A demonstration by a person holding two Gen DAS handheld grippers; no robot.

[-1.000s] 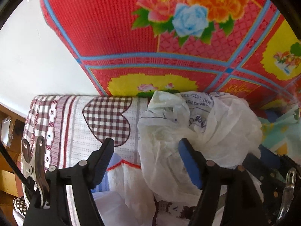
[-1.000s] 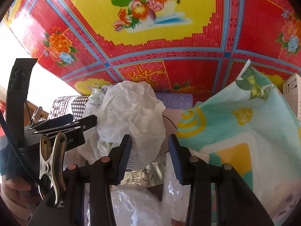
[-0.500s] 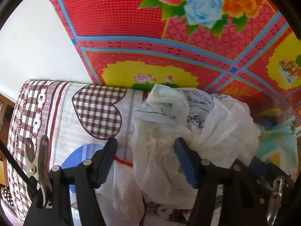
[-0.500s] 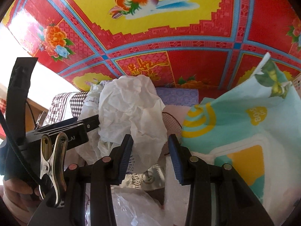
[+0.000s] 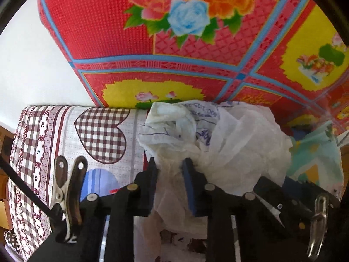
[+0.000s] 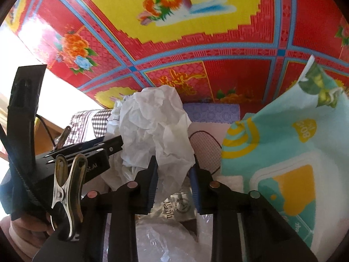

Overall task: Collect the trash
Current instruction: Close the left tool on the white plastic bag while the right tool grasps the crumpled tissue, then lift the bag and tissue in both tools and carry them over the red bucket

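A crumpled white plastic bag with blue print [image 5: 174, 131] lies bunched against a wad of white tissue paper [image 5: 246, 146] in the left wrist view. My left gripper [image 5: 170, 168] is shut on the bag's lower left part. In the right wrist view the same wad of tissue paper [image 6: 157, 126] hangs between the fingers of my right gripper [image 6: 174, 170], which is shut on its lower edge. The left gripper's black body [image 6: 82, 150] shows at the left of that view, touching the trash bundle.
A red and yellow flowered sheet [image 5: 196, 65] rises behind everything. A chequered heart-print cloth [image 5: 65, 142] lies at the left. A teal wet-wipes pack [image 6: 283, 152] stands at the right. Clear plastic wrappers [image 6: 170, 229] and a printed foil packet [image 6: 176, 205] lie below the right gripper.
Both grippers have closed. The left one went from wide open to pinching the plastic bag. The right one narrowed onto the tissue wad and moved slightly forward.
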